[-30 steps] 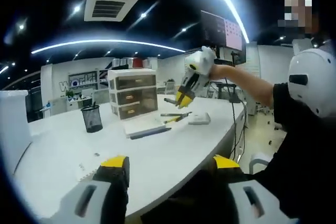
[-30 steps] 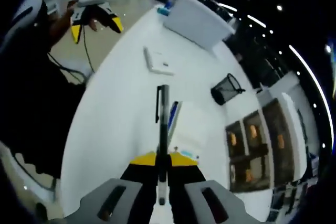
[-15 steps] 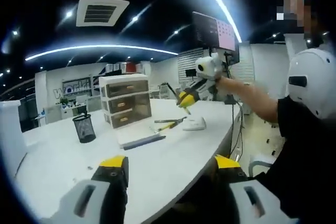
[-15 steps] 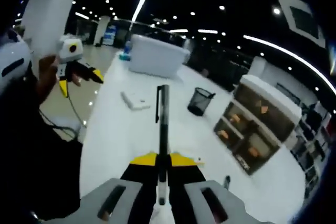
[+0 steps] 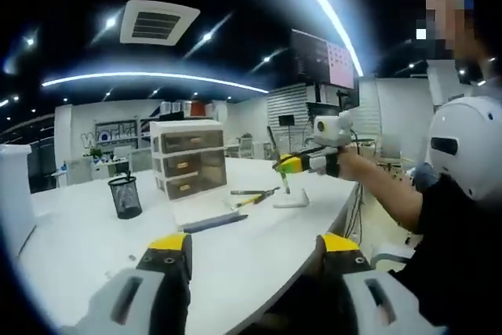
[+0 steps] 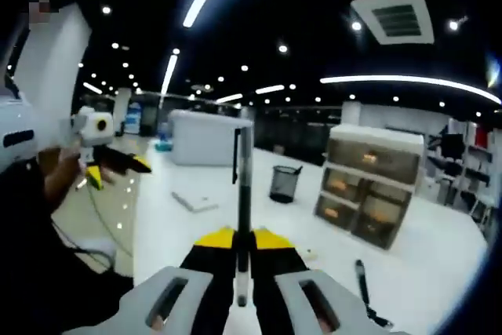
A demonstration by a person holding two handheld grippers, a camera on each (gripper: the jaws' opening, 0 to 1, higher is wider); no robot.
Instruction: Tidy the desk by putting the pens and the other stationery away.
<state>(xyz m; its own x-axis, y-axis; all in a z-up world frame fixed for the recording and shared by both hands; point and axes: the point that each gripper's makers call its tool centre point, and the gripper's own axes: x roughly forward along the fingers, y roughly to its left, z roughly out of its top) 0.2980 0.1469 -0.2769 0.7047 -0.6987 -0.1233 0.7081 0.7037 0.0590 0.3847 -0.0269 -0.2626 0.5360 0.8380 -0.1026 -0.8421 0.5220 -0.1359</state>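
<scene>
My right gripper [image 6: 241, 239] is shut on a dark pen [image 6: 241, 182], which sticks straight out along the jaws above the white desk [image 6: 196, 233]. In the left gripper view the right gripper [image 5: 292, 164] hangs in a person's hand over the desk's right end. A black mesh pen cup [image 6: 283, 183] [image 5: 125, 195] stands beyond the pen tip, next to a three-drawer unit [image 6: 369, 190] [image 5: 188, 164]. My left gripper [image 5: 255, 249] is open with nothing in it, low at the near desk edge; in the right gripper view the left gripper [image 6: 110, 158] is at far left.
Yellow-handled pliers [image 5: 252, 194], a dark flat strip [image 5: 213, 223] and a small white item [image 5: 290, 200] lie in front of the drawers. Another dark pen [image 6: 362, 280] lies at right, a white pad [image 6: 194, 202] at left. A white box [image 6: 205, 137] stands at the far end.
The right gripper has tilted up with the pen, from pointing down at the desk to pointing level across it toward the cup. The left gripper stayed open and nearly still.
</scene>
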